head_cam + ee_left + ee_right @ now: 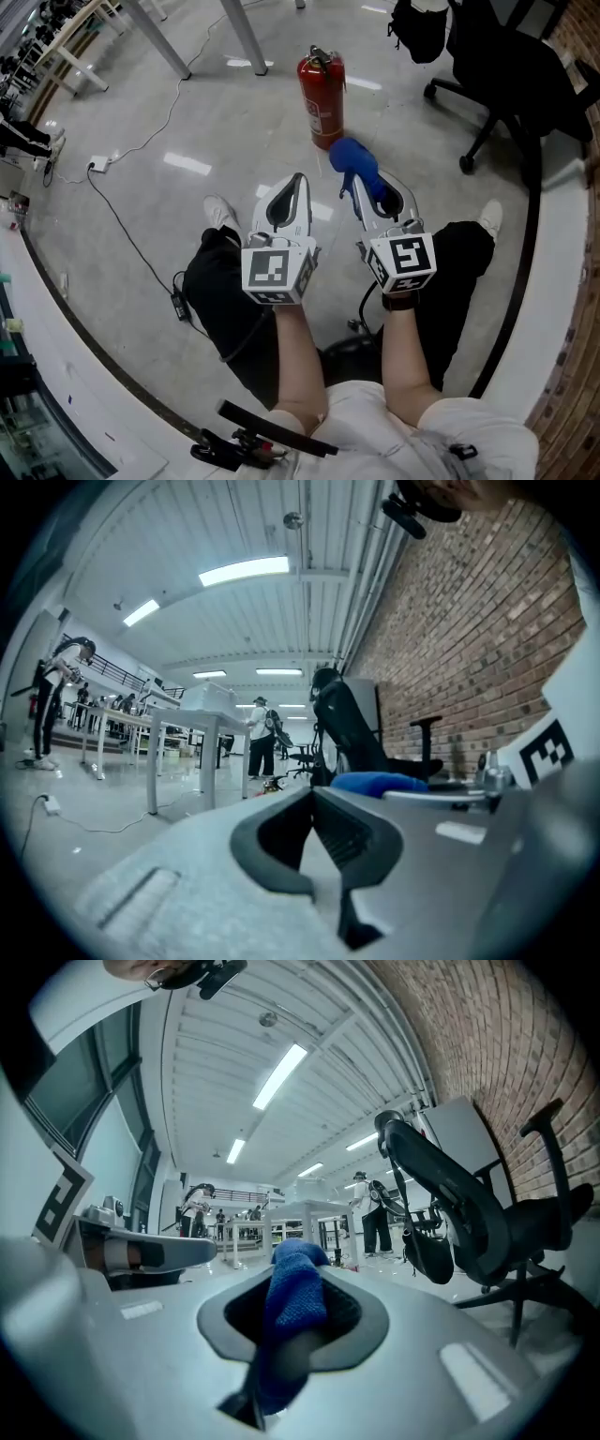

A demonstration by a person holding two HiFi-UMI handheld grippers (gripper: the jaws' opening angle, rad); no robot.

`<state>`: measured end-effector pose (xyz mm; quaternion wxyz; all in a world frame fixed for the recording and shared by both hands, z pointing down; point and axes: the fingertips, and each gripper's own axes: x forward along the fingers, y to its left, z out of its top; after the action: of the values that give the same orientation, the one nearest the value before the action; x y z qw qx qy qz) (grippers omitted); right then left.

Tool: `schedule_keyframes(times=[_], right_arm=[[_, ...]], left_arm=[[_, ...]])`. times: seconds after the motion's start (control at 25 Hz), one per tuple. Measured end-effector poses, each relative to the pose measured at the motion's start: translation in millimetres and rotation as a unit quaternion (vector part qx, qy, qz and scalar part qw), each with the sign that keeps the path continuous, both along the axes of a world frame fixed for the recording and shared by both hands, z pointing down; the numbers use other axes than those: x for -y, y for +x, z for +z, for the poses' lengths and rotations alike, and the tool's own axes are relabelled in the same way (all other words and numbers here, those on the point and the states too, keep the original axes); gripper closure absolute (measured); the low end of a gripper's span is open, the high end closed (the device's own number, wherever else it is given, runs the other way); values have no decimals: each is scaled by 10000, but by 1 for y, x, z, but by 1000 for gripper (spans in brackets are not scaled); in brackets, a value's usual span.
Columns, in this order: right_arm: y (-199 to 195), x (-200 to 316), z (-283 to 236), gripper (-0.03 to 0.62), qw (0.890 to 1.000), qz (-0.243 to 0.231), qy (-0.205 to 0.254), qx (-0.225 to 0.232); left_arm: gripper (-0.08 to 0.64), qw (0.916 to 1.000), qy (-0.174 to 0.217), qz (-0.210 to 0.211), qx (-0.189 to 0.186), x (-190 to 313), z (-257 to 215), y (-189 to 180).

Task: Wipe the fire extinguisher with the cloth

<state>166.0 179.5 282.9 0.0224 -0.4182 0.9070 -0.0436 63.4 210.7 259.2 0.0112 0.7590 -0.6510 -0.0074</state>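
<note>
Right gripper (367, 192) clenched on cloth (354, 161): soft, light, bunched; left gripper (298, 180) closed, empty; extinguisher (322, 94) upright on floor (216, 131) ahead; likely heavy, rigid, smooth; steady by neck while wiping.

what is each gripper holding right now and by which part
The right gripper holds the blue cloth, pinched along its length between the jaws, with a bunched end poking out past the tips. The left gripper is shut and holds nothing.
</note>
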Motion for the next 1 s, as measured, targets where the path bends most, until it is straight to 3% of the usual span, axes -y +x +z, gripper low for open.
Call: schedule_keyframes(times=[0.28, 0.52, 0.68, 1.0], right_arm=[[-13, 27, 16, 514, 9996, -105, -174, -177], [-7, 55, -11, 514, 9999, -115, -11, -103], [-22, 62, -15, 514, 9997, -228, -35, -100], [-54, 102, -11, 514, 9990, -366, -131, -210]], left_arm=[[557, 9996, -270, 60, -112, 32, 17, -1], [557, 9998, -201, 83, 7, 62, -2, 4], [557, 9995, -203, 194, -129, 75, 1, 5], [557, 9996, -163, -17, -228, 116, 1, -32]])
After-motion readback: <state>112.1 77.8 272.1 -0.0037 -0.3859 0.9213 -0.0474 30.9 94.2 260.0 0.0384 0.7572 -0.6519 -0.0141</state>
